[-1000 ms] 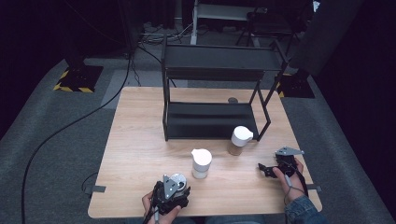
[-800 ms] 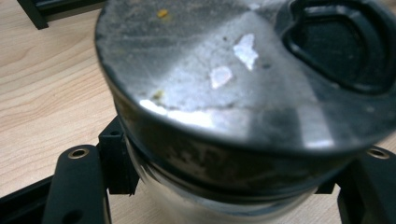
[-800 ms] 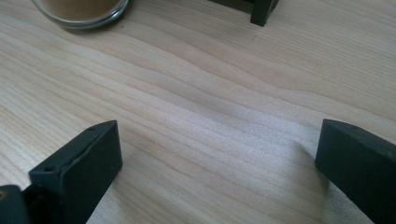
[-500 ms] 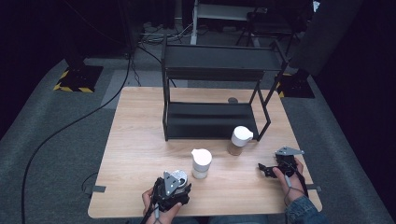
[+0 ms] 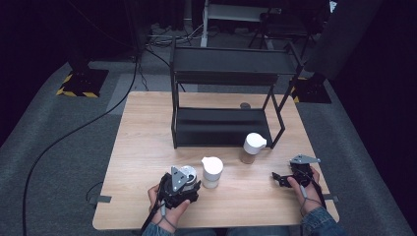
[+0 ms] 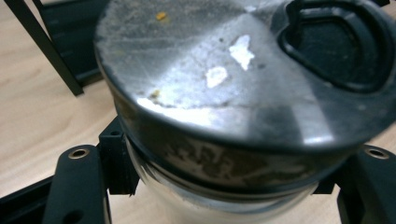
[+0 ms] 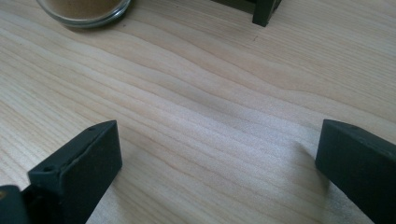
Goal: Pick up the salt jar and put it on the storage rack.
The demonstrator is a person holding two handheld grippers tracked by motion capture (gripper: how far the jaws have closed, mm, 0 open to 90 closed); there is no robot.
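1. Left gripper (image 5: 189, 186) sat at lower centre-left of the high view, jaws clamped around a glass jar (image 6: 224, 186) just under its dark grey lid (image 6: 243, 70).
2. In the left gripper view the jar filled the frame centre; black flip tab (image 6: 336, 44) at upper right of the lid.
3. Right gripper (image 5: 277, 178) sat at lower right of the high view, jaws spread wide, nothing between them, over bare wooden table (image 7: 210, 116).
4. Two white-lidded jars stood mid-frame: one (image 5: 212, 172) just right of the left gripper, one (image 5: 253, 147) by the black rack (image 5: 226, 93) foot.
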